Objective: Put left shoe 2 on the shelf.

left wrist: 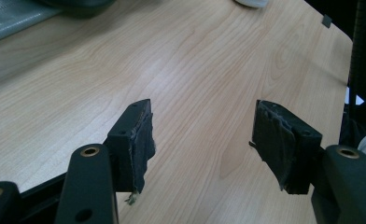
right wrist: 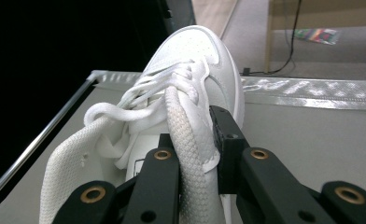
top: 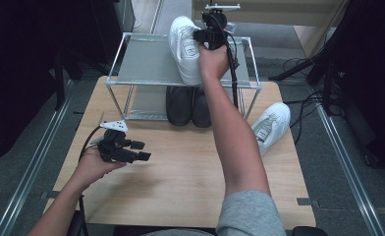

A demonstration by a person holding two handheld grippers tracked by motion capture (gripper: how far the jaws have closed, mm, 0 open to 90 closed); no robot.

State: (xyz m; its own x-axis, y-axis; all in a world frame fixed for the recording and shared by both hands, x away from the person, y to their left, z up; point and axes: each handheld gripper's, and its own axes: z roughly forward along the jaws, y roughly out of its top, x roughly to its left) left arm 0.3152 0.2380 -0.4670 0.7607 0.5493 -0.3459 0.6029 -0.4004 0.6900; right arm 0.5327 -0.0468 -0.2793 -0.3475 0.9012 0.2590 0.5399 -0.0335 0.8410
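Note:
A white sneaker [top: 184, 46] is at the right end of the metal rack's top shelf [top: 144, 61], toe pointing away from me. My right gripper [top: 204, 36] is shut on it. In the right gripper view the jaws of the right gripper [right wrist: 193, 135] pinch the padded side wall of the sneaker [right wrist: 195, 51] beside its laces, above the grey shelf [right wrist: 312, 135]. Whether the sole rests on the shelf I cannot tell. My left gripper [top: 142, 150] is held low over the wooden table [top: 180, 167] at the left. The left gripper [left wrist: 202, 140] stands open with nothing between its pads.
A second white sneaker [top: 271, 125] lies on the table right of the rack. A pair of black shoes [top: 188, 105] sits on the rack's lower level. Cables [top: 303, 105] trail off the table's right edge. Dark stands flank both sides.

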